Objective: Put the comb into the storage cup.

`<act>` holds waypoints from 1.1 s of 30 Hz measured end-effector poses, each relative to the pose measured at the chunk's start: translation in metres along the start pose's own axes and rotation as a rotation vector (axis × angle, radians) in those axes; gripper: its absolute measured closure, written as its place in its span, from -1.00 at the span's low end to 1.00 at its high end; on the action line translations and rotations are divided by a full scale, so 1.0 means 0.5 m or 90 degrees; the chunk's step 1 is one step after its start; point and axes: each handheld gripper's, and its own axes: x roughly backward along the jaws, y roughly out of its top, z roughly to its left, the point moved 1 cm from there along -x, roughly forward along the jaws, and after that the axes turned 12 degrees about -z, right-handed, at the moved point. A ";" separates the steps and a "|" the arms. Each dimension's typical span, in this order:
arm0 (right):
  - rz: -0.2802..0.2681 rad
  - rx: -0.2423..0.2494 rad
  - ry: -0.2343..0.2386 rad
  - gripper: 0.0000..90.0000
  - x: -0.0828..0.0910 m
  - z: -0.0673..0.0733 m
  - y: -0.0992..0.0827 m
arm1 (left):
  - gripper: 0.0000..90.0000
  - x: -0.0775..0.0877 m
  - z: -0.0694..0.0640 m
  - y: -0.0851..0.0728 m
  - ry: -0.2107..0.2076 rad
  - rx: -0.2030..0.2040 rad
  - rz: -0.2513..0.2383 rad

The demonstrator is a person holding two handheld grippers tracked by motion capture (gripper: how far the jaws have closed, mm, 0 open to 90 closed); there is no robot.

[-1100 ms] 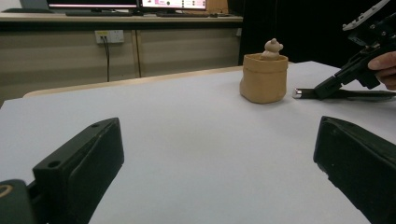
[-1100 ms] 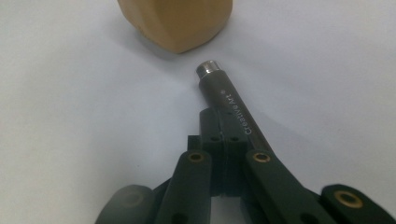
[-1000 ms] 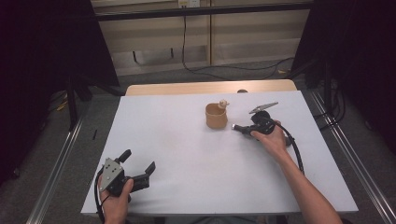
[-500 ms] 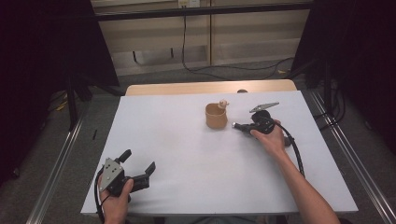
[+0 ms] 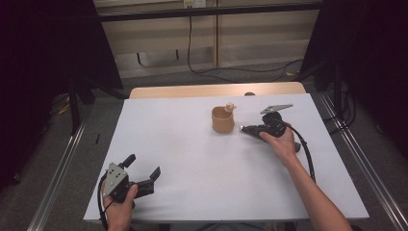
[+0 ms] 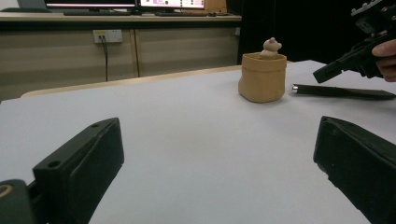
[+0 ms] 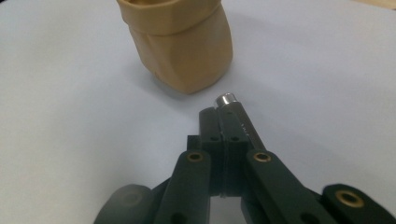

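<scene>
Nothing much has changed in the last second. Both hands sit where they were, and the right gripper (image 5: 243, 128) is still closed, its jaws pressed flat together with nothing between them. It hangs just above the black pen (image 6: 341, 91), which lies flat on the white table (image 5: 192, 154) at about three o'clock from the tan pot (image 5: 223, 120), its silver end toward the pot. I'd say the pickup hasn't begun, since the jaws must open first. The left gripper (image 5: 143, 166) rests wide open and empty at the table's seven o'clock corner. There is faint white lettering on the pen's barrel, too small to read.
</scene>
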 end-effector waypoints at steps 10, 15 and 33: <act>-0.030 0.015 -0.014 0.45 0.049 -0.001 0.001 | -0.96 -0.001 0.001 0.001 -0.003 -0.003 0.003; -0.039 0.008 -0.020 -0.08 0.061 -0.005 -0.005 | -0.96 -0.001 0.000 0.002 -0.006 -0.006 0.002; -0.030 -0.003 -0.043 -0.89 0.086 -0.020 0.005 | -0.96 0.000 0.002 0.001 0.002 -0.005 0.006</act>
